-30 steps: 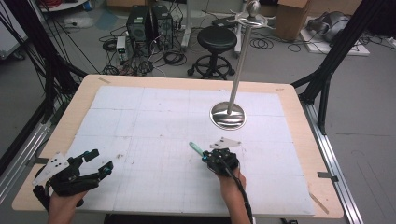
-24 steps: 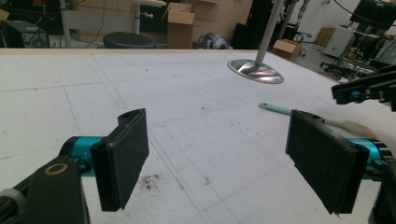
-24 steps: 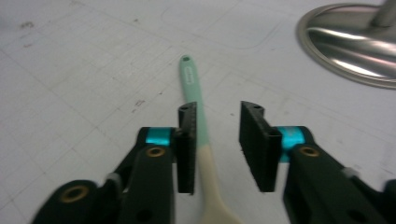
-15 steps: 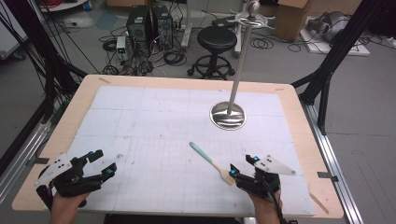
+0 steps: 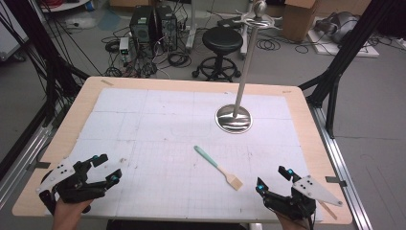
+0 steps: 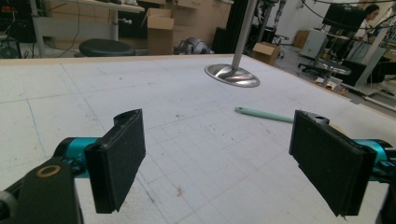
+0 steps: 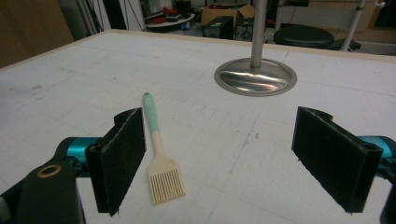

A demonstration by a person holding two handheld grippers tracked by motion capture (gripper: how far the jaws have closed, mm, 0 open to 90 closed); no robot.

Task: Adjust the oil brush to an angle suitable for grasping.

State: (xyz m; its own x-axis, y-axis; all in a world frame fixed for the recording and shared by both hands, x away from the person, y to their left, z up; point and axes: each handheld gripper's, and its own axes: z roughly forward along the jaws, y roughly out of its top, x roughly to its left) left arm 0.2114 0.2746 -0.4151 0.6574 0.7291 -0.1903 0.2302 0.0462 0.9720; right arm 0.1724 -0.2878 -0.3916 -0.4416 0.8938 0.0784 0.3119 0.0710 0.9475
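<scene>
While both grippers rest at the near edge of the tabletop (image 5: 143, 100), the brush (image 5: 219, 167) lies flat near the middle, its green handle pointing toward the metal stand (image 5: 233, 118). Left gripper (image 5: 103, 168) has its fingers spread wide, grasping nothing; right gripper (image 5: 274, 179) likewise is released, just beside the bristles.

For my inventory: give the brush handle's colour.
The brush has a mint-green handle, cream at the bristles; clearest in the right gripper view.

Grey floor (image 5: 373, 120), black stool (image 5: 223, 40), cardboard boxes (image 5: 299, 19), tangled cables (image 5: 179, 57).
</scene>
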